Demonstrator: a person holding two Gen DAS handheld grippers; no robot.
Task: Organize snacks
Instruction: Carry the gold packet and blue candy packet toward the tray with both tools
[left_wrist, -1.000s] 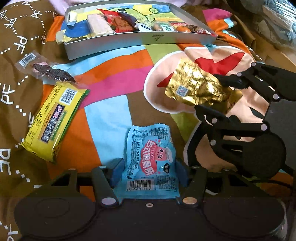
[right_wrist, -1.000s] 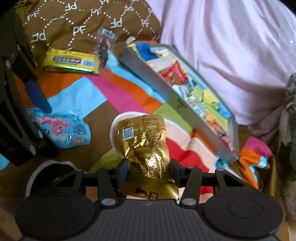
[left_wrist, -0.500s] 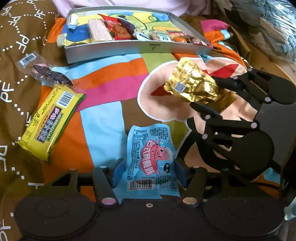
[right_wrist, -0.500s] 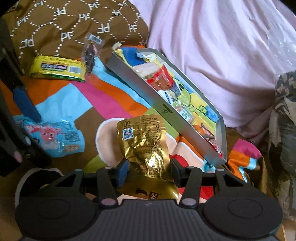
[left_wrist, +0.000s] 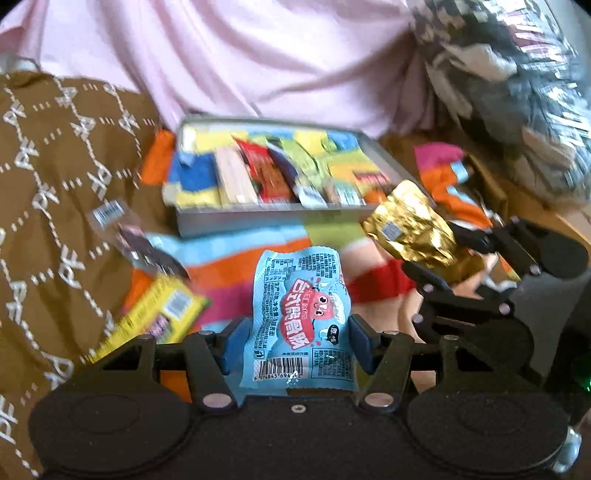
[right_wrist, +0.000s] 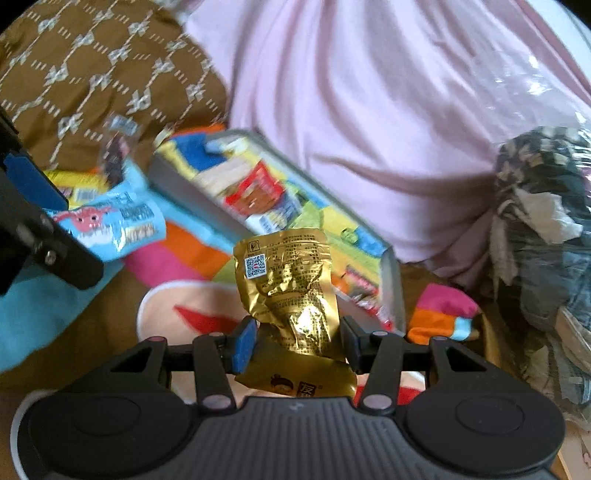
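My left gripper (left_wrist: 297, 341) is shut on a light blue snack packet (left_wrist: 301, 317) and holds it raised above the colourful blanket. My right gripper (right_wrist: 297, 341) is shut on a gold foil packet (right_wrist: 291, 291), also lifted; that packet shows in the left wrist view (left_wrist: 410, 230) at the right. The grey snack tray (left_wrist: 266, 218) lies ahead, with several packets inside; in the right wrist view the tray (right_wrist: 192, 188) runs diagonally behind the gold packet. The blue packet shows at the left of the right wrist view (right_wrist: 110, 221).
A yellow bar packet (left_wrist: 155, 317) and a clear wrapper with a dark snack (left_wrist: 140, 240) lie on the blanket left of the tray. Pink fabric (left_wrist: 258, 55) rises behind the tray. A dark patterned bag (right_wrist: 546, 229) sits at the right.
Both grippers have lifted their packets off the blanket and tilted up toward the tray. The pink fabric behind the tray has come into view.
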